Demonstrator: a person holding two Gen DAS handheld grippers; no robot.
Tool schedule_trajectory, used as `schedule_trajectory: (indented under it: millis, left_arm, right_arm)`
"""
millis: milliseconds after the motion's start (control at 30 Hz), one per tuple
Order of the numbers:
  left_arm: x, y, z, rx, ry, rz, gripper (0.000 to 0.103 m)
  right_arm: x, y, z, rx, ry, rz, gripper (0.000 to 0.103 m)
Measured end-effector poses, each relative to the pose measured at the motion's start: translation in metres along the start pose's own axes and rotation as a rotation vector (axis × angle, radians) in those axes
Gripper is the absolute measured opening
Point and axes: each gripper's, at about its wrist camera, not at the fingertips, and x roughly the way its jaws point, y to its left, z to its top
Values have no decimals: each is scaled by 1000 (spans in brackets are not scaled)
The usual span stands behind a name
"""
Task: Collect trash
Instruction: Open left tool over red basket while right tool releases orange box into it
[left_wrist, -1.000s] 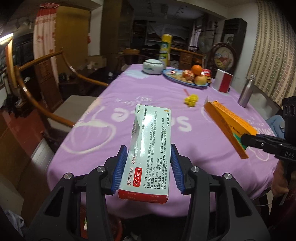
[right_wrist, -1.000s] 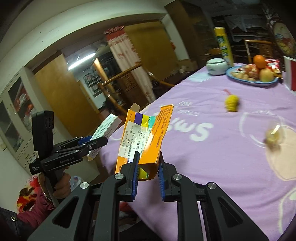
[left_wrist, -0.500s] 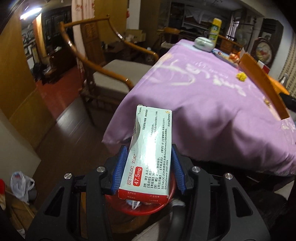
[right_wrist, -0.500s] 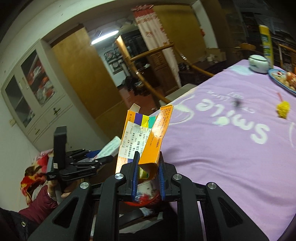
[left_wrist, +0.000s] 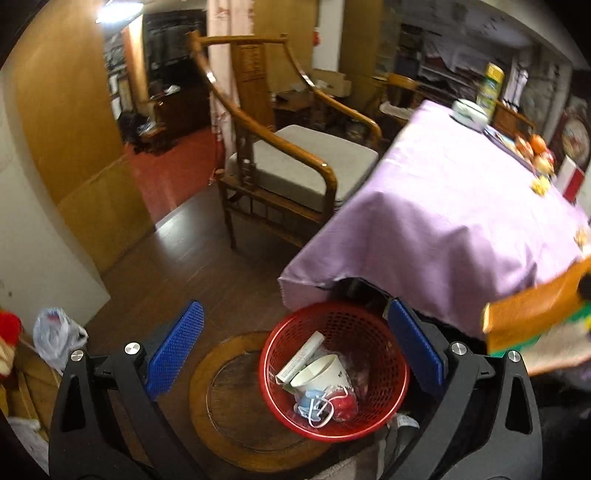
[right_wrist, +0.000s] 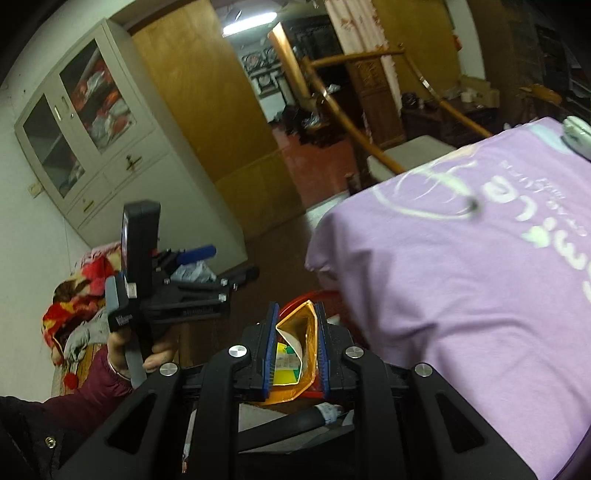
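The left gripper (left_wrist: 293, 349) stands wide, its jaws having just opened, nothing between the blue pads. Below it, at lower centre of the frame, a red mesh basket (left_wrist: 384, 354) on the floor holds a white medicine box (left_wrist: 301, 356) — long and flat, leaning on the wall — beside a paper cup (left_wrist: 319, 373), a blue face mask (left_wrist: 308, 406) and something red. The right gripper (right_wrist: 295, 347) clamps an orange carton (right_wrist: 304, 349), squashed, open-ended, yellow and green showing inside. A purple-clothed surface (left_wrist: 443, 221) fills the right — its corner overhangs the basket.
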Motion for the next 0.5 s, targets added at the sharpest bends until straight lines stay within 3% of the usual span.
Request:
schedule_trajectory:
  millis: [133,300,367,433,500]
  left_arm:
    - [11,24,-4,-70,24,-15,96]
    - [23,41,-10,-101,40,27,96]
    - [27,45,-13,-108,46,43,96]
    - [31,50,-17,-114,52,59,96]
    - [32,52,-18,-112,53,68,96]
  right_arm:
    - [29,11,4,-20,60,16,19]
    - [62,21,11,-58,118,5,19]
    - [77,24,14,-67,149,-14,22]
    - [88,25,17,-61,164,-21,41]
    - [93,26,19,-58,154,-37,44]
